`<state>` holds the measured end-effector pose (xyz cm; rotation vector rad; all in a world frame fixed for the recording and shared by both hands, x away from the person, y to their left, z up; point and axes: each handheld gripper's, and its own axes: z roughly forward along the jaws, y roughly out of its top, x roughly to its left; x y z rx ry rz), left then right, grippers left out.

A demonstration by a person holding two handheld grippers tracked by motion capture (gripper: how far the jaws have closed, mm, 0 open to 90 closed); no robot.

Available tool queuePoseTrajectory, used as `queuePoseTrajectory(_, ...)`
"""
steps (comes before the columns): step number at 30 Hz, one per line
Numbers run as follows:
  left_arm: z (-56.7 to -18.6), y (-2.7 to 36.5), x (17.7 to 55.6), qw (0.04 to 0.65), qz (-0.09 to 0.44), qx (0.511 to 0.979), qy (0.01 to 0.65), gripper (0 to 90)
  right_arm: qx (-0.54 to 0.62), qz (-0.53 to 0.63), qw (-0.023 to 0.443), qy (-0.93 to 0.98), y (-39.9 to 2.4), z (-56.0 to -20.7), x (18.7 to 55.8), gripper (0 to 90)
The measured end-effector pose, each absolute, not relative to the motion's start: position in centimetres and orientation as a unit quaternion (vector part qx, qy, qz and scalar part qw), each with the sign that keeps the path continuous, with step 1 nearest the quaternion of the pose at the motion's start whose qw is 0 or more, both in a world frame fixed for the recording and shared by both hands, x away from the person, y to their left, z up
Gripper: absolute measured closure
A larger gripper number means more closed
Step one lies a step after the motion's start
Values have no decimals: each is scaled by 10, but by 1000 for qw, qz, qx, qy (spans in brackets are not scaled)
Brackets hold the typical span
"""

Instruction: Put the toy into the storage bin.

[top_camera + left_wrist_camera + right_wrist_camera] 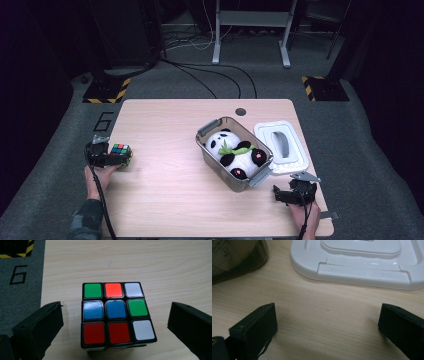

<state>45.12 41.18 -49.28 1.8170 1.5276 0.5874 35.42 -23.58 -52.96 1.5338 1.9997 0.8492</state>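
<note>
Wooden table (165, 200) stands on a grey carpet in a dark room, with cables and stands behind it. At its left edge, about halfway along, sits the cube (121, 152), flat on the wood, its top face showing mixed colours. In the left gripper view the cube (118, 315) lies straight ahead of the left gripper (115, 327), between the two jaws, which are spread wide; a gap of bare wood shows on each side, so nothing is grasped yet. The cube has no long axis, and its side faces stand nearly square to the jaws, so I judge that a plain closing of the jaws would take it. In the high view the left gripper (105, 157) is right at the cube, and the left hand (97, 177) comes in from the near edge. The right gripper (295, 192) rests near the near right corner, well apart from the cube, also released: its jaws stand open over bare wood. So the left hand is clearly the nearer one. Toward the right half of the table stands a clear box (215, 131) with a panda (235, 152) inside, and its white lid (292, 162) lies just beside it, toward the right edge. In the right gripper view the lid (352, 267) is ahead of the open jaws, not touched.
</note>
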Motion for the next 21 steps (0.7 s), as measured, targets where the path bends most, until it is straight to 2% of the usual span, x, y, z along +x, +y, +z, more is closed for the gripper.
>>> queuePoseTrajectory(5, -499, 415, 452, 345, 218, 697, 589, 6, 560, 310, 239, 730, -236, -530, 354, 15)
queuePoseTrajectory(8, -500, 414, 450, 350, 226, 701, 579, 125, 560, 310, 239, 730, -236, -530, 354, 15)
queuePoseTrajectory(12, -504, 414, 449, 348, 230, 704, 575, 178, 560, 310, 239, 730, -236, -530, 354, 15)
queuePoseTrajectory(17, -508, 412, 450, 342, 237, 706, 573, 292, 560, 310, 239, 730, -236, -530, 354, 15)
queuePoseTrajectory(21, -507, 410, 450, 336, 243, 705, 575, 323, 560, 310, 239, 730, -236, -530, 354, 15)
